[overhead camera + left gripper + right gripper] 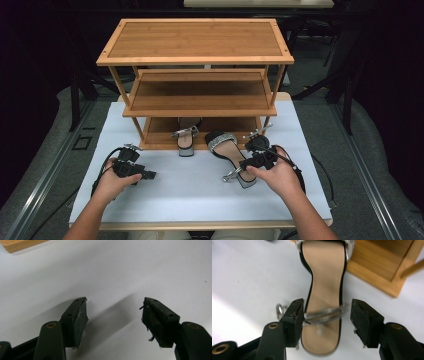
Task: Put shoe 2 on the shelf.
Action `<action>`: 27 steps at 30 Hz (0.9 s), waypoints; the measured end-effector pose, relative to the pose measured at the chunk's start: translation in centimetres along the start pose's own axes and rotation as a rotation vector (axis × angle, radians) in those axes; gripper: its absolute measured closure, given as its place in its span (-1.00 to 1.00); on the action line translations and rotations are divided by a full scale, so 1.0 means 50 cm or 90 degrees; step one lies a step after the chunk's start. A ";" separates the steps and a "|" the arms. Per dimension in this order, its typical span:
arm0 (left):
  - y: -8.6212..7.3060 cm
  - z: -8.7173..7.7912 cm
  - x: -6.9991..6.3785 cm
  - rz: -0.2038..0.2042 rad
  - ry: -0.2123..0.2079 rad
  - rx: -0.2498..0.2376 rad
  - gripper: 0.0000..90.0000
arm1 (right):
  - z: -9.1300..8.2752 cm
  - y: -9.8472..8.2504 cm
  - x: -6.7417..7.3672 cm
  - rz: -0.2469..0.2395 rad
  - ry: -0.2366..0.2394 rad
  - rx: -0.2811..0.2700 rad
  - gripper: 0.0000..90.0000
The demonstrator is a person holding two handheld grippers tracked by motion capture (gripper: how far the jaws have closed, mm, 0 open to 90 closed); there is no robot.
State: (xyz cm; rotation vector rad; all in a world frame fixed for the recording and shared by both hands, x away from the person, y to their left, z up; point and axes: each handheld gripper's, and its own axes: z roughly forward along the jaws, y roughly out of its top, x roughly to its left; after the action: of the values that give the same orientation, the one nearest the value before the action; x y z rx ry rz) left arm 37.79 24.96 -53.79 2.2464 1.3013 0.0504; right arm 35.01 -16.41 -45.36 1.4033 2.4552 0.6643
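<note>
The right gripper (325, 315) straddles the sandal (324, 290) heel before the rack (195, 75), jaws apart, pads not visibly pressing. The left gripper (113, 315) rests left of the rack, jaws apart, empty.

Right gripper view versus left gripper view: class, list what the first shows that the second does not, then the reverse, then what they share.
Right gripper view: a sandal lies between the jaws of the open right gripper. Its silver ankle strap crosses the gap, and a buckle sits beside one jaw.
Left gripper view: the open left gripper has bare white table between its jaws.
Shared: a pair of black jaws standing apart, the white table, and a piece of the wooden shoe rack near the top edge.
</note>
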 end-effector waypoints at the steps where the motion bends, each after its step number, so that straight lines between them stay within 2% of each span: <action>1: 0.000 0.000 0.000 0.000 0.001 -0.001 -0.19 | -0.003 -0.007 -0.002 -0.002 -0.004 0.001 0.00; 4: 0.000 0.000 0.000 -0.001 0.000 0.000 -0.19 | -0.007 -0.023 -0.004 0.003 -0.007 0.009 0.07; 5: 0.000 0.000 0.000 -0.001 0.000 0.000 -0.19 | -0.010 -0.041 -0.011 0.015 0.017 0.012 0.19; 6: 0.000 0.000 0.000 -0.001 0.000 0.000 -0.19 | -0.010 -0.041 -0.011 0.015 0.017 0.012 0.19; 12: 0.000 0.000 0.000 -0.001 0.000 -0.001 -0.19 | -0.008 -0.082 -0.018 0.020 0.027 0.025 0.59; 14: 0.000 0.000 0.000 0.000 0.001 0.000 -0.19 | -0.005 -0.095 -0.020 0.019 0.039 0.041 0.72; 17: 0.000 0.000 0.000 0.000 0.002 0.000 -0.19 | 0.003 -0.110 -0.021 0.015 0.032 0.064 0.86; 22: 0.000 0.000 0.000 0.000 0.002 0.000 -0.19 | 0.018 -0.118 -0.025 0.023 0.048 0.077 0.91; 27: 0.000 0.000 0.000 -0.001 0.001 0.000 -0.19 | 0.030 -0.115 -0.016 0.018 0.056 0.075 0.96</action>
State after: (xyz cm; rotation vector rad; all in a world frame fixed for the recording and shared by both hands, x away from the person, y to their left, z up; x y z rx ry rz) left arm 37.78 24.96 -53.80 2.2453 1.3043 0.0520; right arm 31.74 -19.21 -49.54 1.4829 2.5853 0.6087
